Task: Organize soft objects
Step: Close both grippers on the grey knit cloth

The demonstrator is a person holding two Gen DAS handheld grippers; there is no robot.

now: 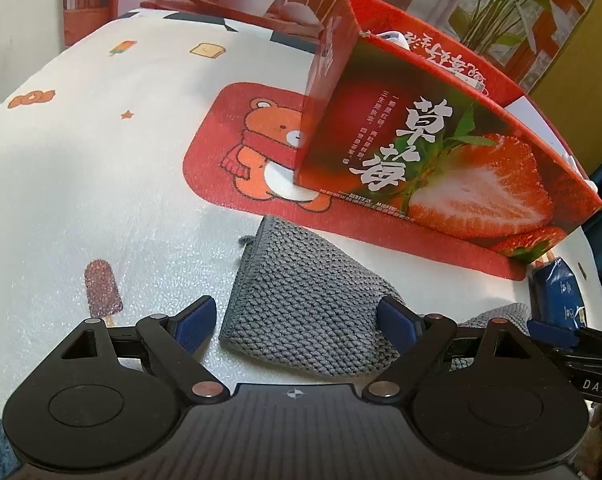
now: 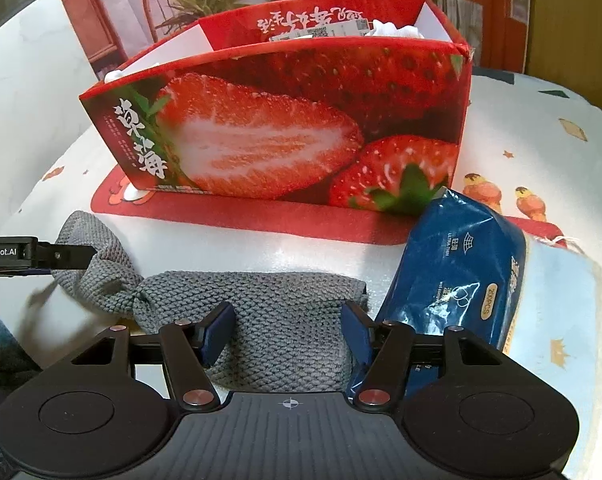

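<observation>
A grey knitted cloth (image 1: 301, 288) lies crumpled on the white printed table cover, in front of a red strawberry box (image 1: 441, 152). My left gripper (image 1: 297, 324) is open wide over the cloth's left end; its left pad is clear of the fabric. My right gripper (image 2: 287, 336) is open too, with the cloth (image 2: 285, 300) filling the gap between its blue pads and lying on the table. In the right wrist view the cloth's twisted far end bunches around a finger of the left gripper (image 2: 61, 256). The open-topped box (image 2: 281, 132) holds something white.
The box stands on a red bear mat (image 1: 241, 148). A blue tissue pack (image 2: 461, 264) leans against the box's right corner, resting on a pale blue soft block (image 2: 561, 288). Potted plants and chairs stand behind the table. The table's rim curves close on the left.
</observation>
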